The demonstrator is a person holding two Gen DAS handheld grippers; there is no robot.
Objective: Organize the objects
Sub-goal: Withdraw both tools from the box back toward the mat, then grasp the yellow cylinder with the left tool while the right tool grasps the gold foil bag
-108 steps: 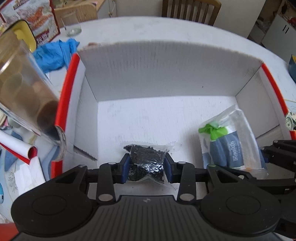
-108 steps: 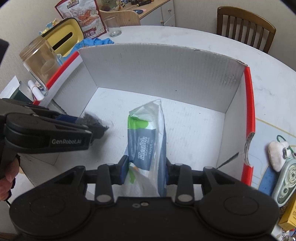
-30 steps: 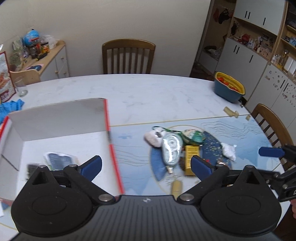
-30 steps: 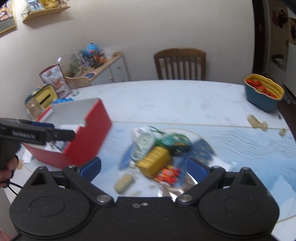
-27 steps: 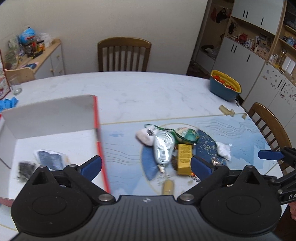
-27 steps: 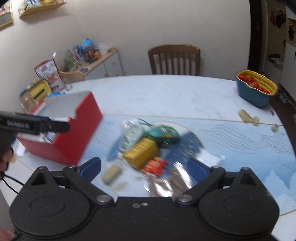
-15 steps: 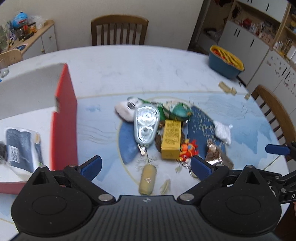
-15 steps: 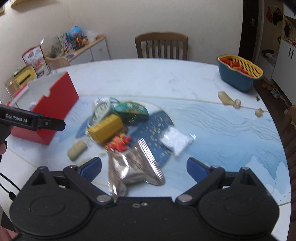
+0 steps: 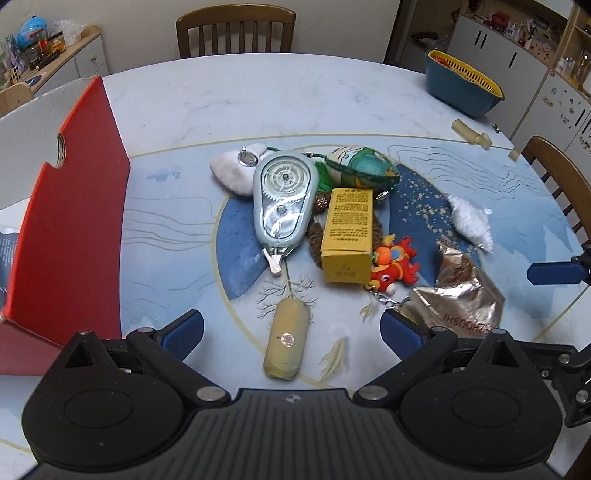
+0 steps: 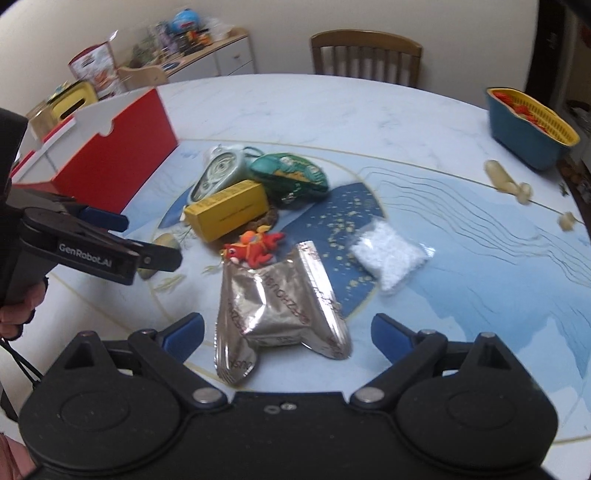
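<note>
My left gripper is open and empty, with a tan cylinder lying between its fingers on the table. Beyond it lie a pale green tape dispenser, a yellow box, a red toy keychain and a green pouch. My right gripper is open and empty, just above a crumpled silver foil bag. The red cardboard box stands at the left; it also shows in the right wrist view.
A small bag of white granules lies right of the pile. A blue and yellow basket stands at the far right edge. Small tan pieces lie near it. Wooden chairs stand around the round table. A white plush lies behind the dispenser.
Both grippers let go of their bags in the box and swung right to the pile. Both now sit lower and closer, the left over the tan cylinder, the right over the foil bag.
</note>
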